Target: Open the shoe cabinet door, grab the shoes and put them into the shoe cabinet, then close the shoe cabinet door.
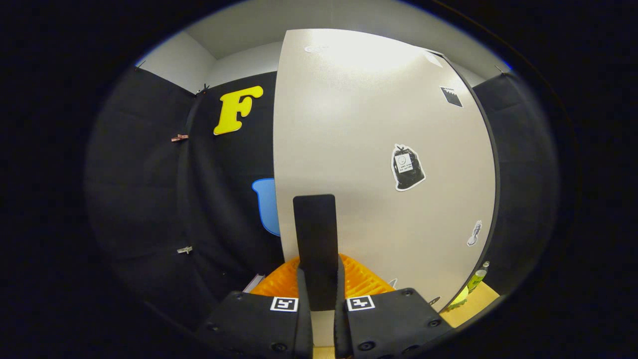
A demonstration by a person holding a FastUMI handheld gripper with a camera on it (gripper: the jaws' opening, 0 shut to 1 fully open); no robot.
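You are looking at a shoe cabinet door (379,149) whose lower edge is being hidden behind the gripper (319,294) and its handle (315,249), which the 2 fingers are clamping. An orange ribbed thing (366,281) is peeking out behind the handle, mostly covered. The sticker (407,168) is carrying print too small to read. A bottle (478,276) is being half hidden by the door's edge.

Pale beige cabinet door (369,124) (black-and-white stickers), black upright handle (315,239), ridged orange thing (356,281) below
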